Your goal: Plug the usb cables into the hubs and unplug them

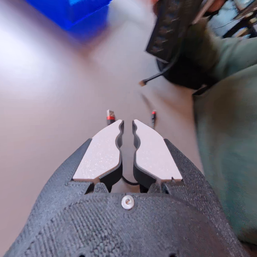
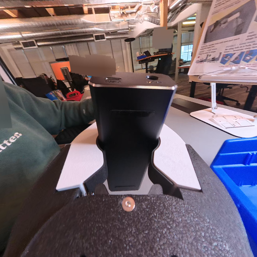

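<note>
black textured gripper (image 1: 128, 122) bodies, white fingers (image 1: 100, 154), silver screw (image 1: 127, 201), green sleeve (image 2: 66, 112).

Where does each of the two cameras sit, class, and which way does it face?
Left wrist view: on the left gripper, tilted down at the table and two red-collared USB plugs; its own empty, slightly parted fingers show, with a green sleeve.
Right wrist view: on the right gripper, facing level across the room; its fingers clamp the black hub, green sleeve at left.
Shared: the hub, the blue bin, the sleeve.
</note>
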`<control>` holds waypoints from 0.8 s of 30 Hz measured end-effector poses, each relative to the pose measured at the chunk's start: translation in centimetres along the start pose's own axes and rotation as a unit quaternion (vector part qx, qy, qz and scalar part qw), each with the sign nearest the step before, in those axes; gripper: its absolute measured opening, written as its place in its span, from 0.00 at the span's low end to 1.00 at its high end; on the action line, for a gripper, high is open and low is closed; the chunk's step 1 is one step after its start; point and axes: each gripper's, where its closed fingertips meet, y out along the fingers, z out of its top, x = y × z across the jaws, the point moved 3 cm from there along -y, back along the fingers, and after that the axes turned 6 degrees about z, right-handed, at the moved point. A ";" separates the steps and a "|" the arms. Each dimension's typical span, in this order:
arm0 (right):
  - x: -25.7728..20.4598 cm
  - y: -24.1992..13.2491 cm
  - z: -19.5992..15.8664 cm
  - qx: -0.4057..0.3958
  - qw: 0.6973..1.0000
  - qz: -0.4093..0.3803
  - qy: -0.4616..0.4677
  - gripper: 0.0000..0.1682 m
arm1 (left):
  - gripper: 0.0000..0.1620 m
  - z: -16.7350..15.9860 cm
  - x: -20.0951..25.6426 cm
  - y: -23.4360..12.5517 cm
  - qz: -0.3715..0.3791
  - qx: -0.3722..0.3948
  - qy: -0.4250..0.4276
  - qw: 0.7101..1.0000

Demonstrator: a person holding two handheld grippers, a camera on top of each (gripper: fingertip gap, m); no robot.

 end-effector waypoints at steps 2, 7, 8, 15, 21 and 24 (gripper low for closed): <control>-0.4 0.2 0.0 0.004 1.000 0.023 -0.002 0.43 | 0.08 -0.5 -2.1 0.5 0.078 -0.019 0.028 0.996; -1.2 0.5 -0.4 0.009 0.998 0.069 0.000 0.43 | 0.11 0.1 -2.1 0.2 0.146 -0.022 0.108 0.983; -1.3 0.5 -0.5 0.011 0.997 0.078 0.002 0.43 | 0.11 0.1 -1.7 0.2 0.149 -0.025 0.118 0.982; -1.7 0.7 -0.7 0.013 0.995 0.102 0.012 0.43 | 0.17 -1.6 -3.4 0.9 0.242 -0.073 0.143 0.957; -1.7 0.6 -0.7 0.011 0.995 0.099 0.010 0.43 | 0.18 -2.5 -4.2 1.9 0.242 -0.089 0.127 0.958; -1.6 0.5 -0.8 0.010 0.995 0.097 0.011 0.43 | 0.16 -2.4 -4.2 2.1 0.233 -0.083 0.121 0.961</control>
